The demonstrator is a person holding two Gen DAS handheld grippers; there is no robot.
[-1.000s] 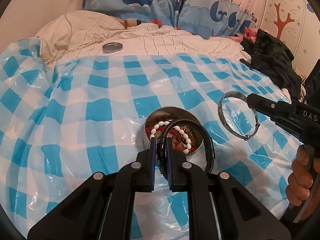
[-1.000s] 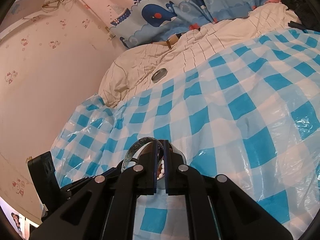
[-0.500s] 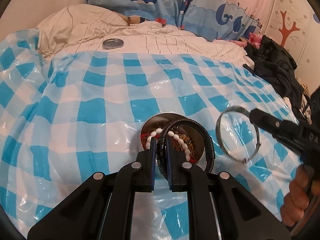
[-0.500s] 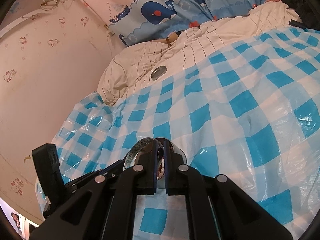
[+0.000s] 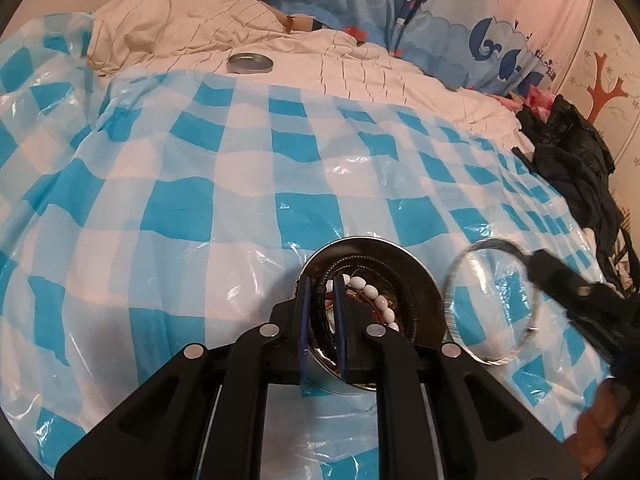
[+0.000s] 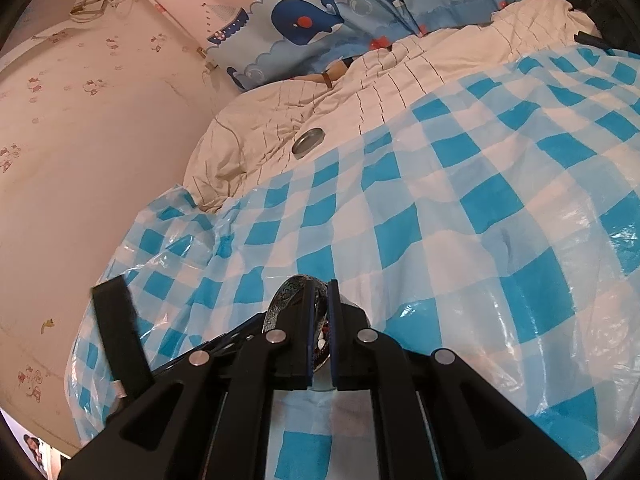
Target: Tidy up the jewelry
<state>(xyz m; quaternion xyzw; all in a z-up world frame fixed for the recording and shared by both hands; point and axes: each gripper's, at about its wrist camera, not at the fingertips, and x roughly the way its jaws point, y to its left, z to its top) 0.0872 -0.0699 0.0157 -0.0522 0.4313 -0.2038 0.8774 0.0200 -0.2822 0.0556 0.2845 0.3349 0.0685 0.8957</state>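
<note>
A round metal tin (image 5: 428, 280) sits on the blue-and-white checked plastic sheet (image 5: 240, 208). It holds white beads (image 5: 374, 296) and other jewelry. My left gripper (image 5: 320, 284) is shut on a black braided bracelet (image 5: 322, 312) and holds it down inside the tin. My right gripper (image 6: 320, 292) is shut on a silver bangle (image 5: 486, 304), held just right of the tin, above the sheet. In the right wrist view the bangle (image 6: 280, 300) shows at the fingers, with the tin mostly hidden behind them.
The tin's lid (image 5: 250, 64) lies on the cream quilt (image 5: 340, 72) at the back. Whale-print bedding (image 5: 440, 12) lies behind it. Black clothing (image 5: 572, 160) is piled at the right. A wall (image 6: 80, 160) runs along the left of the bed.
My left gripper has lowered the black bracelet into the tin. My right gripper has brought the silver bangle closer to the tin's right side.
</note>
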